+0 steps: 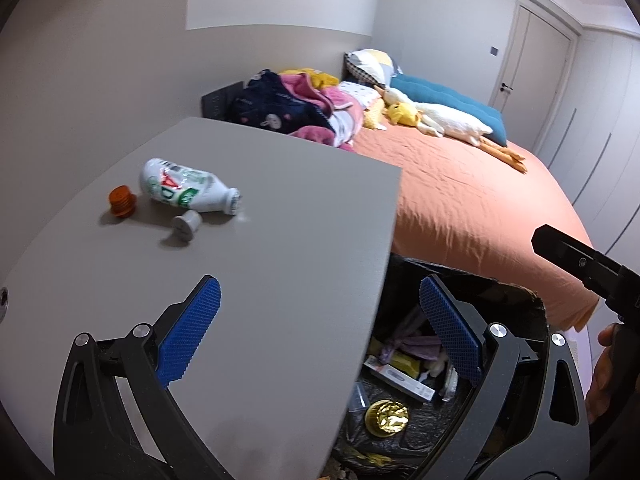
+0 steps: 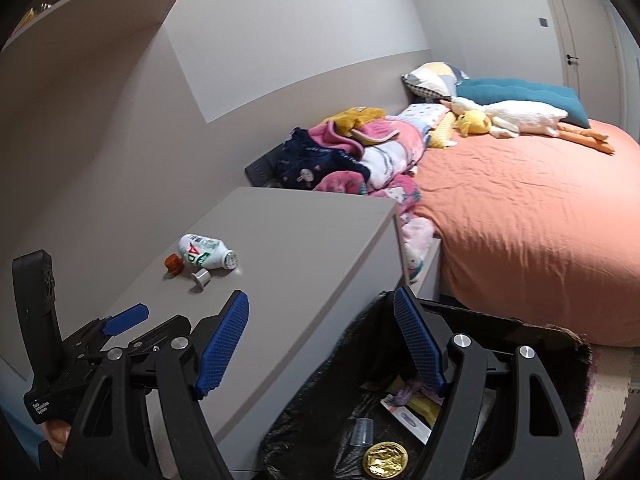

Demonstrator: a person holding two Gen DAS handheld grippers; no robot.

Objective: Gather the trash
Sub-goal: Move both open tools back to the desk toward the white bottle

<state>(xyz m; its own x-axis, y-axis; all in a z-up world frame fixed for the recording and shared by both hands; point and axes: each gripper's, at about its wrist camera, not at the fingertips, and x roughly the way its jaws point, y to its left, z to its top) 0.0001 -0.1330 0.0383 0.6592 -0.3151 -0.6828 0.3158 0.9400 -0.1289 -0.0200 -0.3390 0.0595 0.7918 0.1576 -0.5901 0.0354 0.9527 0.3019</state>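
A white plastic bottle [image 1: 188,191] lies on its side on the grey cabinet top [image 1: 280,264], with an orange cap [image 1: 121,201] to its left and a grey cap [image 1: 186,225] in front. They also show in the right wrist view: bottle [image 2: 206,253], orange cap [image 2: 173,264], grey cap [image 2: 201,278]. My left gripper [image 1: 320,332] is open and empty, straddling the cabinet's right edge above the black-lined trash bin [image 1: 516,300]. My right gripper [image 2: 320,344] is open and empty over the bin [image 2: 520,332]. The bin holds wrappers, a small box and a gold foil disc [image 2: 385,459].
A bed with an orange sheet [image 2: 520,216] lies right of the cabinet, with piled clothes [image 2: 352,160], pillows and a plush goose [image 2: 520,118]. A wall runs behind the cabinet. A closed door [image 1: 532,60] stands at the far right. Foam floor mats [image 2: 604,408] lie beside the bin.
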